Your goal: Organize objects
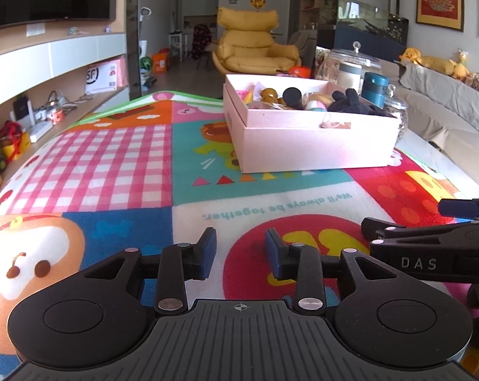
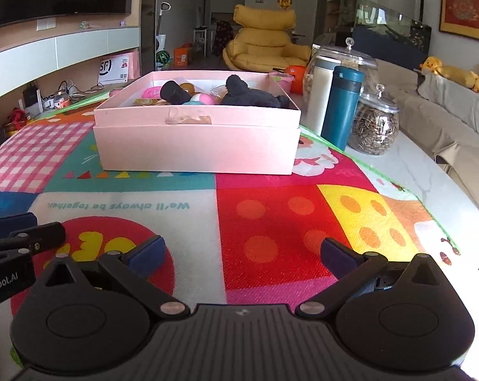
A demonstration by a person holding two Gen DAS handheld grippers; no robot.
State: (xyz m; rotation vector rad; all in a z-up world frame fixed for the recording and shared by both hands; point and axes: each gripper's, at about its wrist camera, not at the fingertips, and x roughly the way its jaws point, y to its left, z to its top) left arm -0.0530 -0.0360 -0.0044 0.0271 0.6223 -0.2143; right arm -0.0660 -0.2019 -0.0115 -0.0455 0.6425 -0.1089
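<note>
A pink box [image 1: 315,146] [image 2: 195,146] stands on the colourful play mat [image 1: 118,158] [image 2: 271,219], well ahead of both grippers. Inside it lie a dark plush toy [image 1: 350,100] [image 2: 249,95], a black cylinder [image 1: 292,96] [image 2: 174,92] and several small toys. My left gripper [image 1: 241,250] hovers low over the mat, its blue pads a small way apart with nothing between them. My right gripper [image 2: 241,254] is spread wide over the mat, also holding nothing. The two grippers sit side by side; the right one's finger [image 1: 429,244] shows at the right edge of the left wrist view.
Right of the box stand a teal flask [image 2: 342,104], a white tumbler [image 2: 322,95] and glass jars [image 2: 374,127]. A grey sofa [image 2: 455,120] runs along the right. A shelf unit with clutter [image 1: 33,117] is at left; a yellow armchair [image 1: 252,47] stands behind.
</note>
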